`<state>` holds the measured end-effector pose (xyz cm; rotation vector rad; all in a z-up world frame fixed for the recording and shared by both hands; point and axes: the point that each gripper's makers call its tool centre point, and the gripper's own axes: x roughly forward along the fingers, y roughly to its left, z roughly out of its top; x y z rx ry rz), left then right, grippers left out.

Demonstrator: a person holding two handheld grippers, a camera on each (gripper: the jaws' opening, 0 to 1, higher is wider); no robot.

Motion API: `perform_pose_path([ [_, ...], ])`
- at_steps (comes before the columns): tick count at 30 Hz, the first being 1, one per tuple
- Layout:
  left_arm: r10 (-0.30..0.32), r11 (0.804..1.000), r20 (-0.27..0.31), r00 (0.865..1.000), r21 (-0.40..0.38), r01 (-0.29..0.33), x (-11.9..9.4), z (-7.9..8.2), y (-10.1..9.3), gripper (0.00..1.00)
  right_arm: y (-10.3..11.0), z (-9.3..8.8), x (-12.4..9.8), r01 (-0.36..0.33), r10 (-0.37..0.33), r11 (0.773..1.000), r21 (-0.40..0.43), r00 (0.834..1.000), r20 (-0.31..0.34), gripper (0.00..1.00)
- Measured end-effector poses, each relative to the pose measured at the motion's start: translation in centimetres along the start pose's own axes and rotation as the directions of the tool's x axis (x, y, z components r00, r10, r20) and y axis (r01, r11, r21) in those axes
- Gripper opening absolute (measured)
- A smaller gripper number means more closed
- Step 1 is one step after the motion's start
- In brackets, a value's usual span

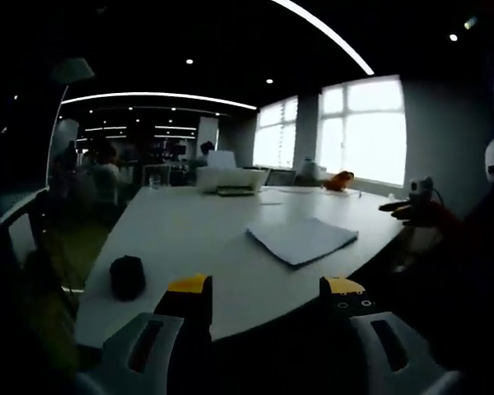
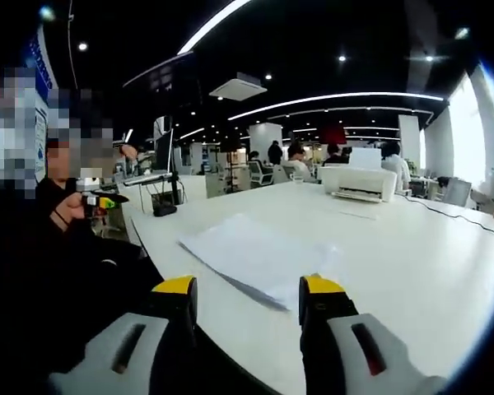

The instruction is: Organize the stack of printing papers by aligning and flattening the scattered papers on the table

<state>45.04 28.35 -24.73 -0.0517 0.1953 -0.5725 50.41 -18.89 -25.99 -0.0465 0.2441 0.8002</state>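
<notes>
One stack of printing papers (image 1: 302,239) lies flat on the table (image 1: 189,239).

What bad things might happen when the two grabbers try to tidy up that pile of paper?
1. The paper stack lies near the table edge, so a hard push might slide sheets off.
2. Both the left gripper and the right gripper are open with hard yellow tips; pinching could crease or fan the sheets instead of flattening them.
3. A small black object sits on the table near the left gripper and might get bumped.
</notes>
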Motion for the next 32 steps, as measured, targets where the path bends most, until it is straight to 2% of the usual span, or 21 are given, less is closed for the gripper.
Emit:
perform_pose_path([
  [6, -0.007, 1.0, -0.014, 1.0, 0.027, 0.007, -1.2, 0.0, -1.0, 0.57, 0.9, 0.3, -0.4, -0.004, 0.004, 1.0, -0.017, 1.0, -0.011, 0.43],
  [13, -0.009, 1.0, -0.017, 1.0, 0.021, 0.009, -1.3, -0.2, -0.8, 0.57, 2.1, 1.3, -0.5, -0.021, 0.021, 0.999, -0.042, 1.0, 0.004, 0.43],
  [19, -0.007, 1.0, -0.013, 1.0, 0.019, 0.007, -1.1, -0.1, -0.8, 0.57, 2.1, 1.9, -0.4, -0.018, 0.019, 0.999, -0.048, 1.0, 0.016, 0.43],
  [26, -0.014, 1.0, -0.024, 1.0, 0.012, 0.014, -0.9, -0.6, -0.9, 0.57, 2.5, 1.6, -0.1, -0.025, 0.025, 0.998, -0.05, 1.0, 0.009, 0.42],
  [32, -0.011, 1.0, -0.019, 1.0, 0.016, 0.011, -1.1, -0.2, -1.0, 0.57, 2.9, 1.7, 0.1, -0.034, 0.034, 0.998, -0.061, 0.999, 0.004, 0.42],
])
